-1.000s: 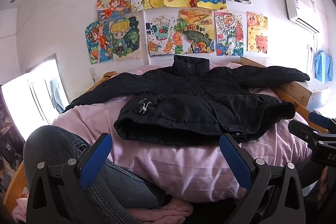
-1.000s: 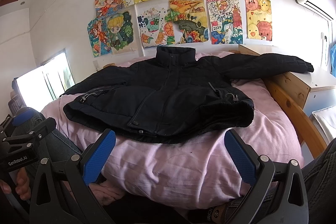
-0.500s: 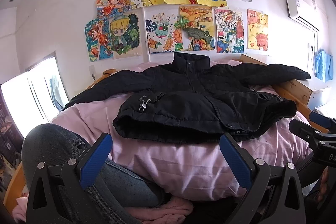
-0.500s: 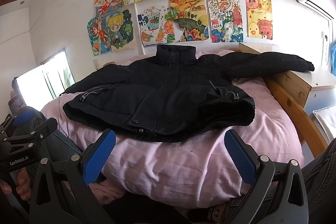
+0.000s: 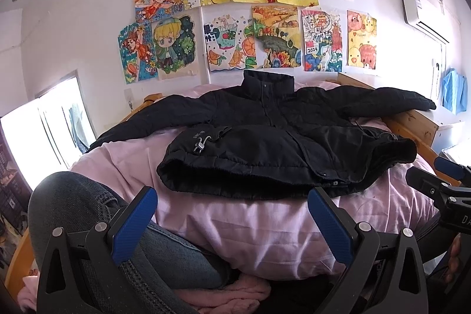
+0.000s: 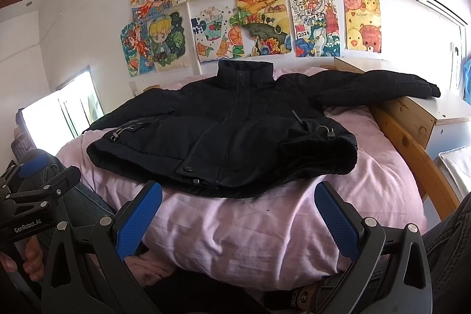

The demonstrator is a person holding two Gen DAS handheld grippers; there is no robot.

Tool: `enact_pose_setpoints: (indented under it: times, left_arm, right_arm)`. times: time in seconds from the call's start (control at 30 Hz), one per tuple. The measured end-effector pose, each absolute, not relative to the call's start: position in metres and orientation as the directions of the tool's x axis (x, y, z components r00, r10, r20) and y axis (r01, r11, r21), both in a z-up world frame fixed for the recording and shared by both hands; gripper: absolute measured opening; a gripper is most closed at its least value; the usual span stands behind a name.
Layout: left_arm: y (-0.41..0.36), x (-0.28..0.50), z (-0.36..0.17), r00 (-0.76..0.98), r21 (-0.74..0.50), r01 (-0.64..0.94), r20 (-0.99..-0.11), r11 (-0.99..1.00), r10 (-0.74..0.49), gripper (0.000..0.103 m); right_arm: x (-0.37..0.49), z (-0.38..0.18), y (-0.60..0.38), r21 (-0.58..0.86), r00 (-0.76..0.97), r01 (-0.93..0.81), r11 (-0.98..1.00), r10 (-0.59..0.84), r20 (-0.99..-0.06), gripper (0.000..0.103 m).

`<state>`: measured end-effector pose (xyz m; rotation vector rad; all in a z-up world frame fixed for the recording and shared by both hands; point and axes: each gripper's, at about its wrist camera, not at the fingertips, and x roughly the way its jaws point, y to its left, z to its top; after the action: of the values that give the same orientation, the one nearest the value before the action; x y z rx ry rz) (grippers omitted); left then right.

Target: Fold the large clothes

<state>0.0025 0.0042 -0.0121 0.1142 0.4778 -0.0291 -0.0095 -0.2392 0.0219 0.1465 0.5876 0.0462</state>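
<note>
Hovering just short of the bed's near edge, the left claw and the right claw both stand spread wide, gripping nothing. Beyond them the black jacket lies front-up on the pink bedsheet (sleeves outstretched), collar toward the drawings on the far wall.

L gripper: jaws spread wide, blue pads facing in, nothing between. R gripper: same, wide apart, empty. Both held low, level, side by side. Fingers of person's L hand wrap L handle. Denim-clad knee raised just behind L gripper.
</note>
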Motion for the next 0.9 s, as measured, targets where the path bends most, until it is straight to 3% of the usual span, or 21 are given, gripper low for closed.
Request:
enact_pose_setpoints:
  times: [0.5,0.9]
  left_arm:
    - [-0.009,0.037,0.001,0.835,0.128,0.075,-0.551,0.989,0.008,0.103]
    - [-0.035,0.115,0.029,0.764,0.213,0.122,-0.644,0.97,0.045,0.103]
  right_arm:
    - [0.016,0.024,-0.247,0.136,0.751,0.04,0.99,0.06,-0.658,0.102]
    - [0.074,0.037,-0.277,0.157,0.687,0.019,0.987,0.101,-0.72,0.102]
